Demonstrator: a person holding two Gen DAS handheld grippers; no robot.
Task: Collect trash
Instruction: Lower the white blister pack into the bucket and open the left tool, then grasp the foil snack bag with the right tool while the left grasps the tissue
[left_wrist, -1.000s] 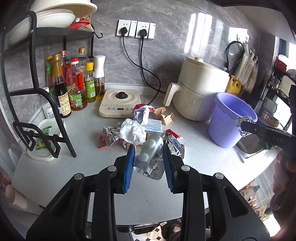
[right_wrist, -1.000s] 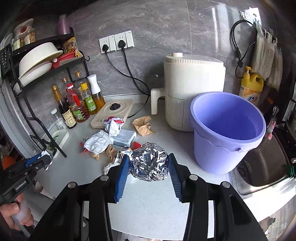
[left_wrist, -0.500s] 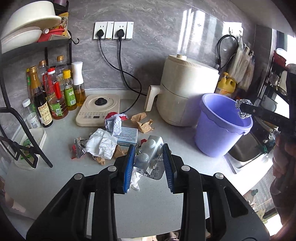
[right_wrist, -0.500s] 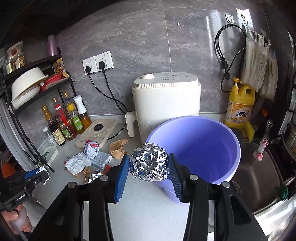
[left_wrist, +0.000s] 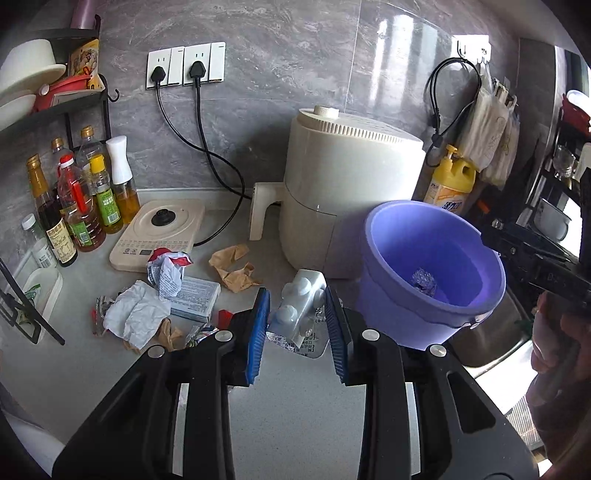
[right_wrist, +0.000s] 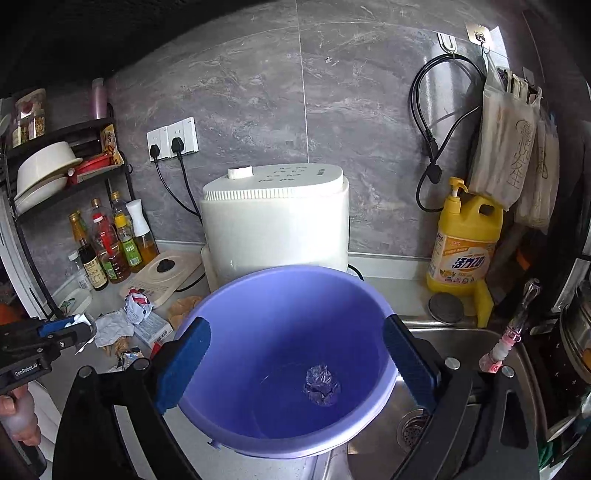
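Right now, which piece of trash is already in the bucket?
Only the crumpled foil ball, lying on the bottom of the purple bucket. The blister pack is in the left gripper; the other scraps lie on the counter.

Cream air fryer (left_wrist: 351, 192) by the wall — yellow detergent bottle (right_wrist: 465, 243) beside it

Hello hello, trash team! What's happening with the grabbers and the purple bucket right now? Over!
Right gripper open over purple bucket, foil ball lying inside. Left gripper shut on blister pack. More trash on counter. Nothing blocking.
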